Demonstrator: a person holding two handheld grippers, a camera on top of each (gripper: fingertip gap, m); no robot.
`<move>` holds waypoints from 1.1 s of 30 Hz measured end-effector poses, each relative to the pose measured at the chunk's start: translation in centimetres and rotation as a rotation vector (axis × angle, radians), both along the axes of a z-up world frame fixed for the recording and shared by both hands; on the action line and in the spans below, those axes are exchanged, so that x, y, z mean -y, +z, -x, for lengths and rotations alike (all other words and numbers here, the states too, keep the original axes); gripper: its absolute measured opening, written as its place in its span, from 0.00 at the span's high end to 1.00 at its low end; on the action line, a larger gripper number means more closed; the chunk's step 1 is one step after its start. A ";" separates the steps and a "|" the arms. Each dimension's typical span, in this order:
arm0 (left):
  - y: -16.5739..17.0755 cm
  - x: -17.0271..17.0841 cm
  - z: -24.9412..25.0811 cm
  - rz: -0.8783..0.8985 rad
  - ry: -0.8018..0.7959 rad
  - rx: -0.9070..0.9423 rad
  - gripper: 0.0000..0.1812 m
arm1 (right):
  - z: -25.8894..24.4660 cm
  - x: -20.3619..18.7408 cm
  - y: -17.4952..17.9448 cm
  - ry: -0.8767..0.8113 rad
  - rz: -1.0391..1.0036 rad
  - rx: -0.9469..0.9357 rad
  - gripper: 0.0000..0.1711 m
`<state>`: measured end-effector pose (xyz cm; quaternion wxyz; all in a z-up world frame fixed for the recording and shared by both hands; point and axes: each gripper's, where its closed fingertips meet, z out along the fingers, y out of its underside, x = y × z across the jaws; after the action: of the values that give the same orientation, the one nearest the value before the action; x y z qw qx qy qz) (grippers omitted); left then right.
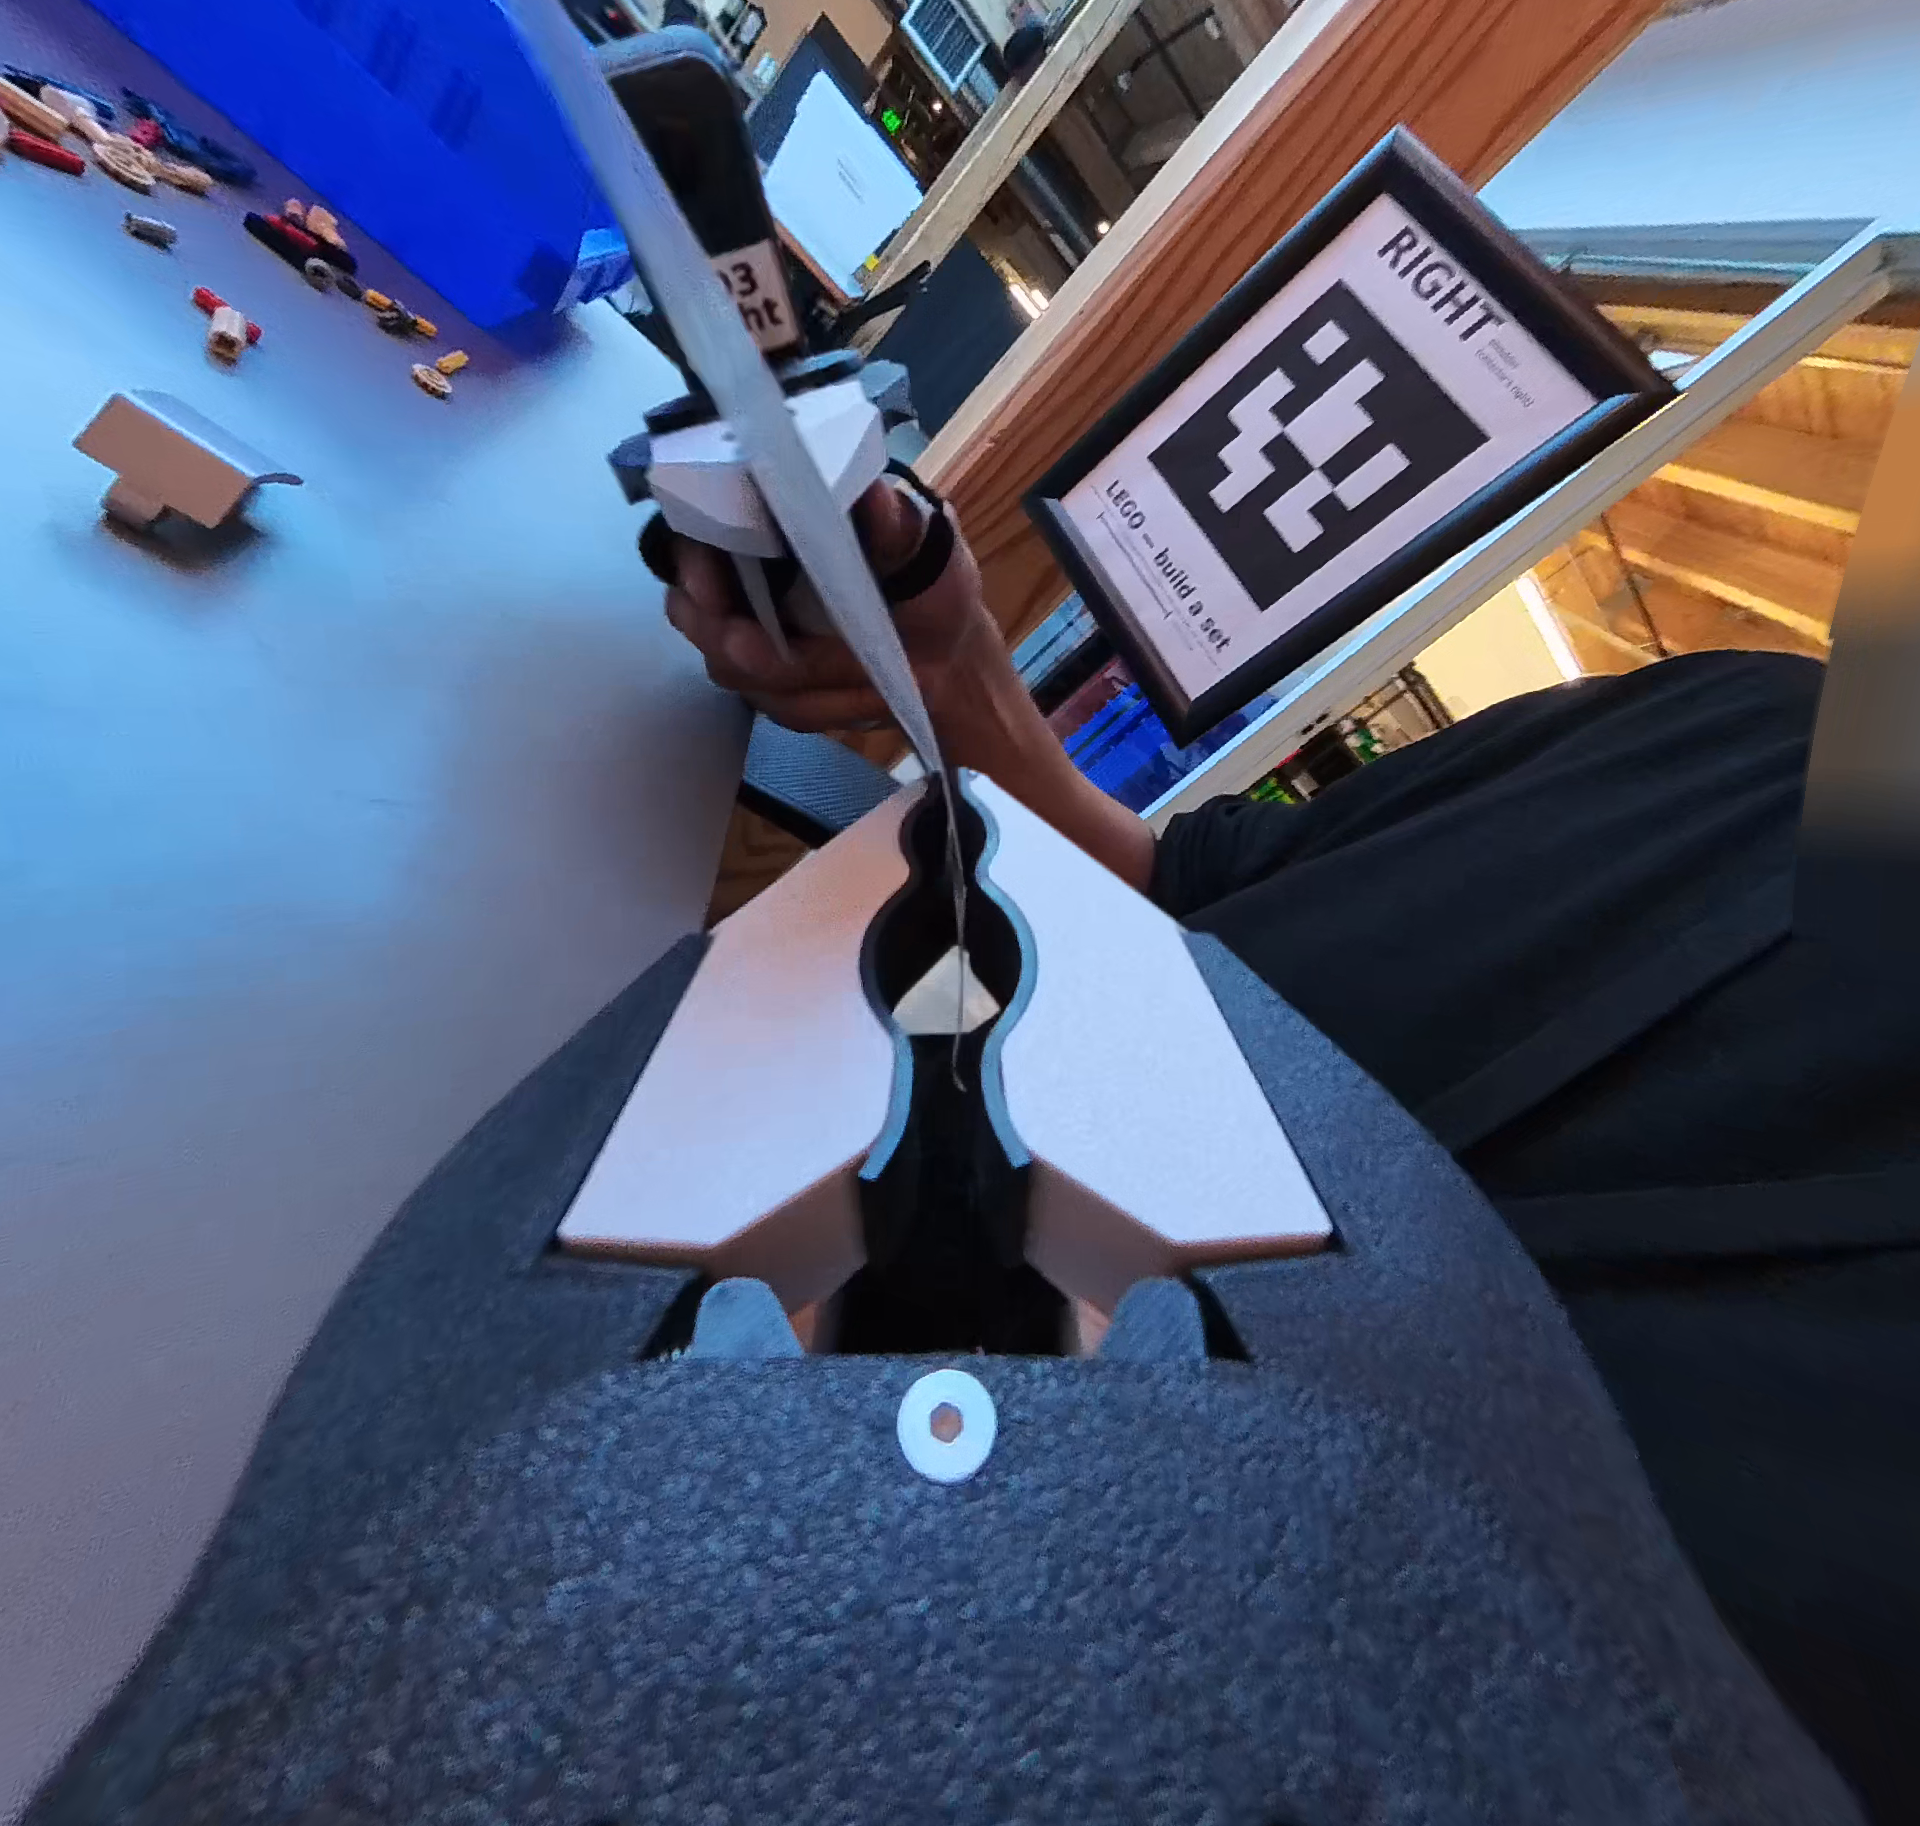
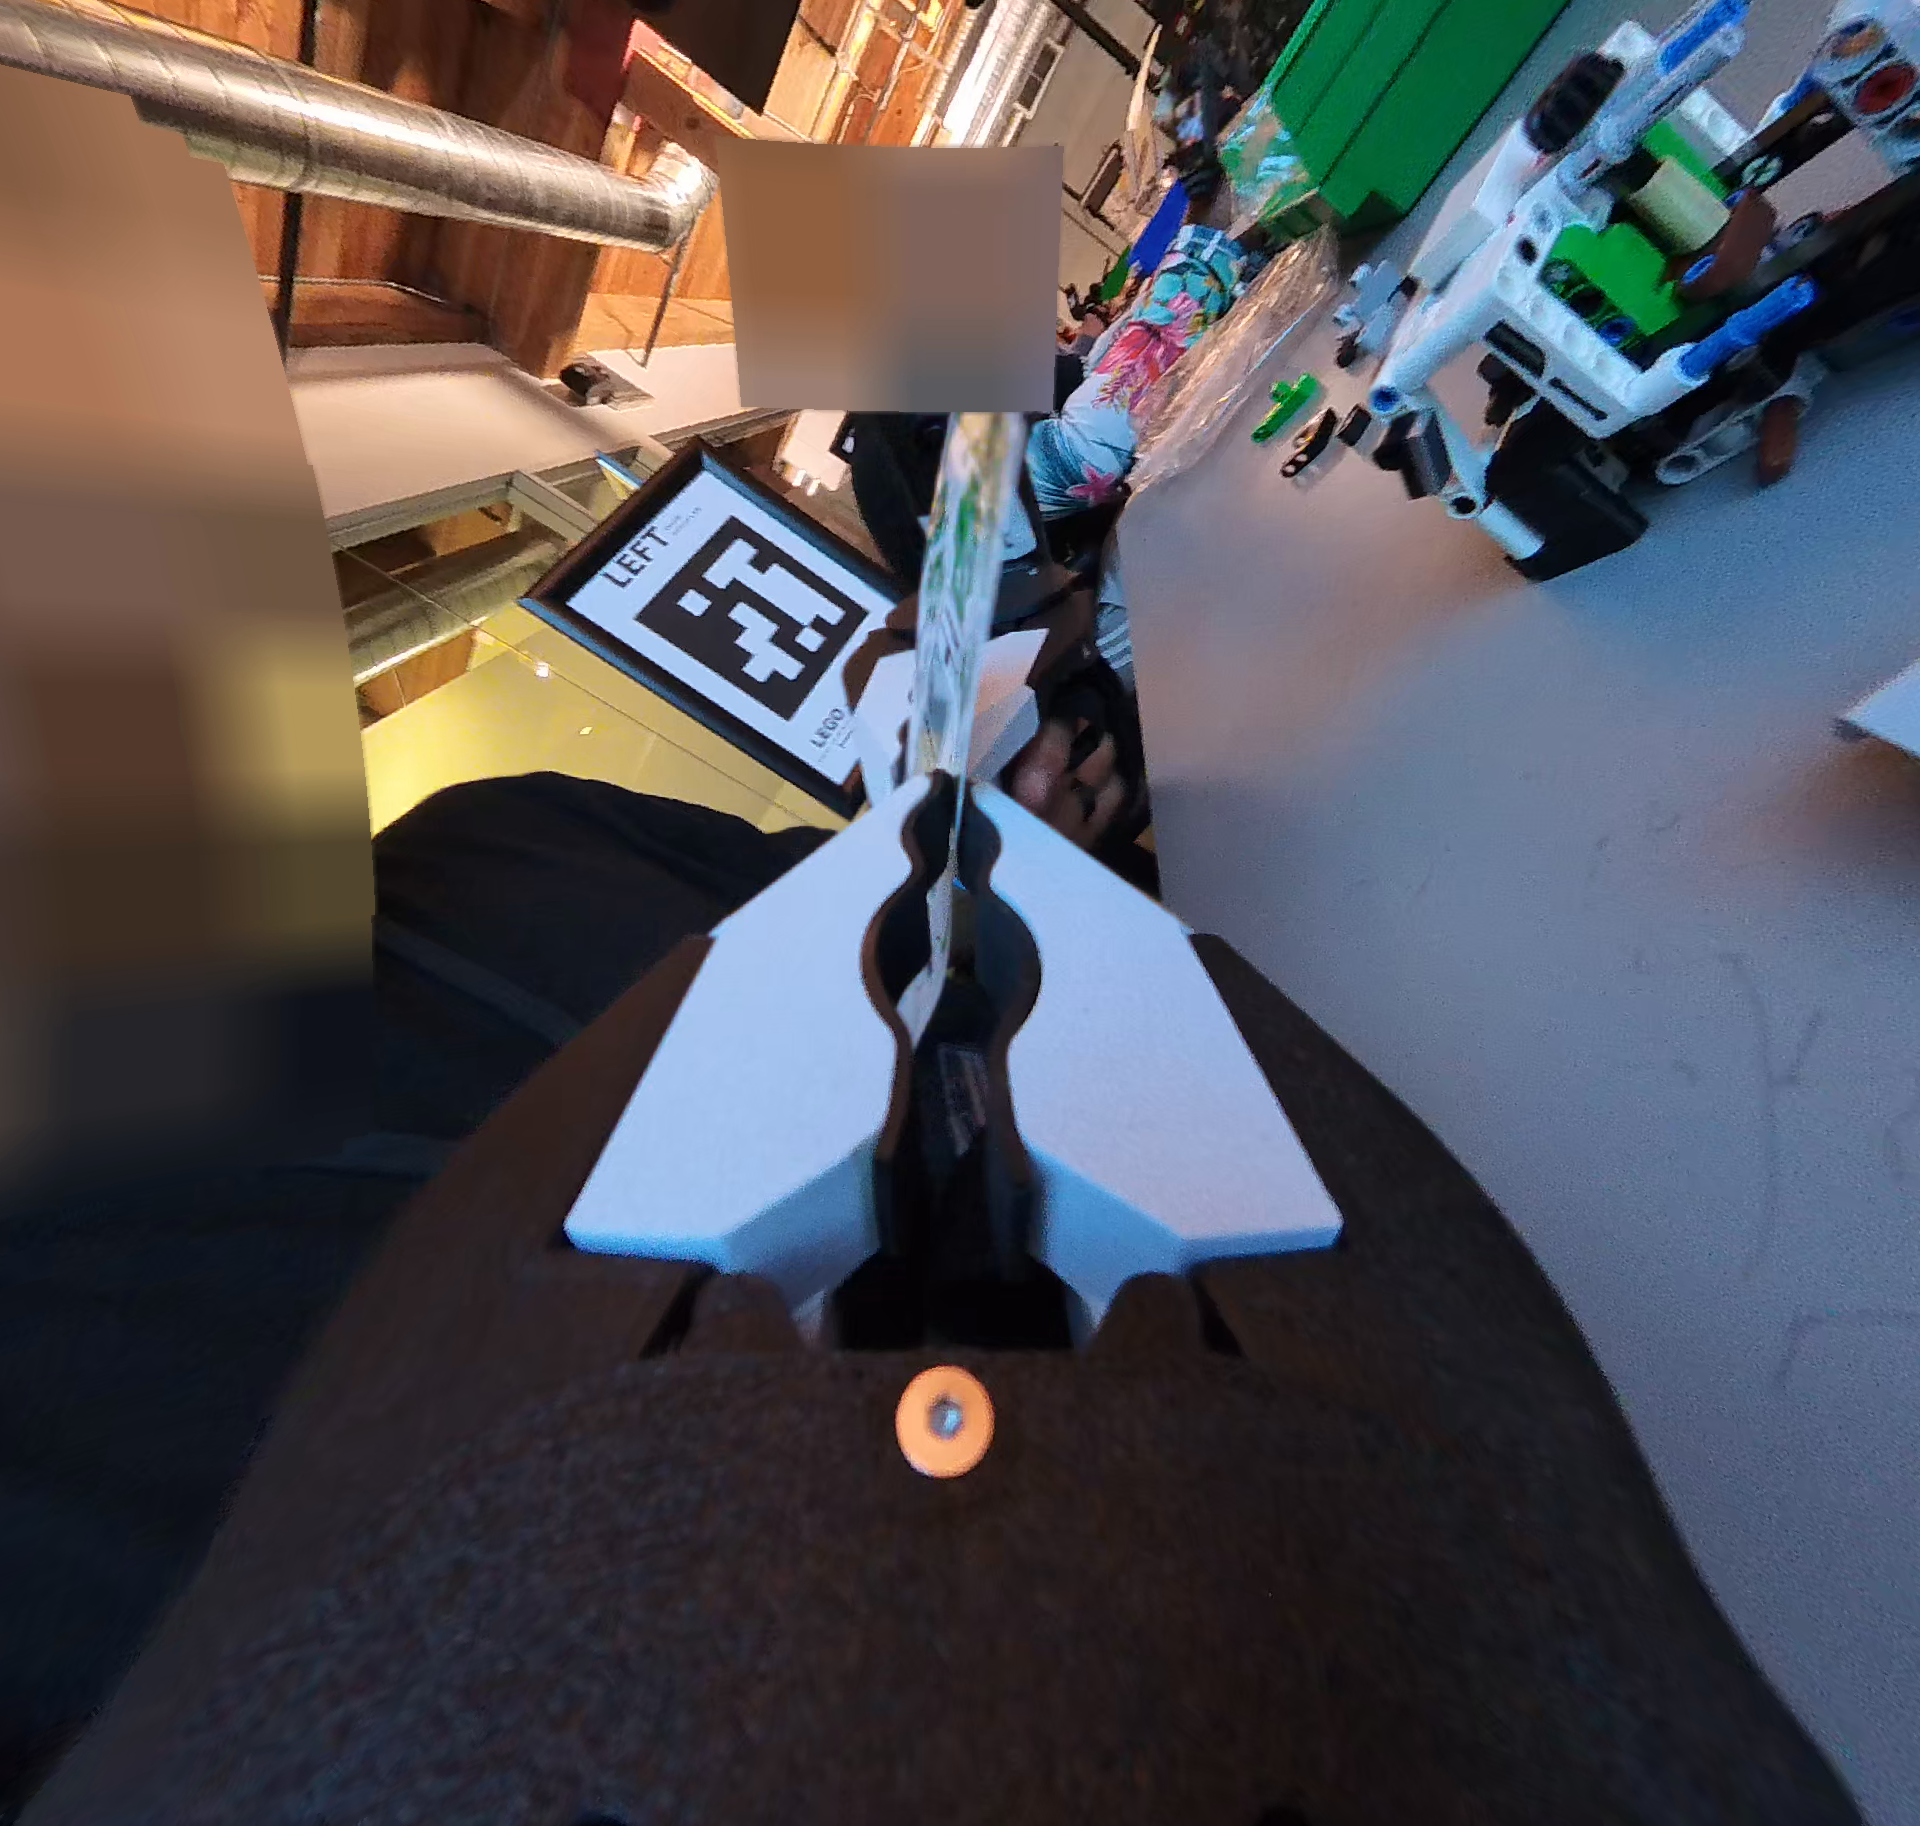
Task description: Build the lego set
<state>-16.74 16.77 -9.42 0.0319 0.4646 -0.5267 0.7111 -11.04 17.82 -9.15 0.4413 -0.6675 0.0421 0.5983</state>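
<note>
Both grippers hold one thin printed paper booklet by its edges. The left gripper has its jaws closed on one edge, and the right gripper pinches the other. It looks like reading time, not building yet. The half-built white, green and blue lego truck sits on the grey bench, far right of the right jaws. Next, lay the booklet flat.

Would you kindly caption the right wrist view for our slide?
Right gripper shut on a printed sheet, with a partly built lego model on the table.
</note>
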 end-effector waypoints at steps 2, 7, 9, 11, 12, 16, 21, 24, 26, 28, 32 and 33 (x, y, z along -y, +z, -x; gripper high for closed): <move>0.7 0.0 0.1 0.045 -0.002 0.001 1.00 | -0.5 -0.4 0.2 -0.060 -0.034 0.070 0.93; 1.6 -1.7 -0.5 0.090 0.097 -0.004 1.00 | -4.2 -0.1 3.2 -0.416 -0.220 0.625 0.80; 1.3 -2.2 -0.8 0.084 0.127 -0.022 1.00 | -1.8 0.4 4.7 -0.420 -0.329 0.848 0.81; 1.2 -2.3 -0.9 0.096 0.128 -0.029 1.00 | 1.6 0.2 4.2 -0.347 -0.382 1.002 0.83; 1.1 -2.3 -0.9 0.101 0.134 -0.034 1.00 | 2.8 -0.2 3.3 -0.316 -0.382 1.069 0.83; 1.2 -1.8 -0.7 0.112 0.112 -0.029 1.00 | 4.9 -1.2 0.5 -0.228 -0.354 1.120 0.83; 2.3 -0.5 0.4 0.133 0.020 0.026 1.00 | 6.4 -0.7 0.4 -0.120 -0.354 0.882 0.84; 2.7 0.0 0.8 0.118 -0.015 0.053 1.00 | 6.9 -0.2 1.0 -0.078 -0.367 0.743 0.86; 2.6 0.1 1.0 0.094 -0.030 0.067 1.00 | 7.2 0.1 1.4 -0.049 -0.379 0.655 0.88; 2.4 0.1 0.9 0.068 -0.019 0.074 1.00 | 7.3 0.3 1.9 -0.033 -0.383 0.573 0.88; 2.0 -0.1 0.8 0.041 -0.005 0.083 1.00 | 7.0 0.1 1.7 -0.031 -0.360 0.535 0.90; 1.9 -0.1 0.7 0.028 -0.002 0.087 1.00 | 7.0 0.1 1.6 -0.025 -0.354 0.529 0.90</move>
<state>-17.47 16.82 -7.53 0.0164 0.4323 -0.5180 0.7379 -18.00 17.73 -7.56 0.5534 -0.7123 -0.1708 0.3965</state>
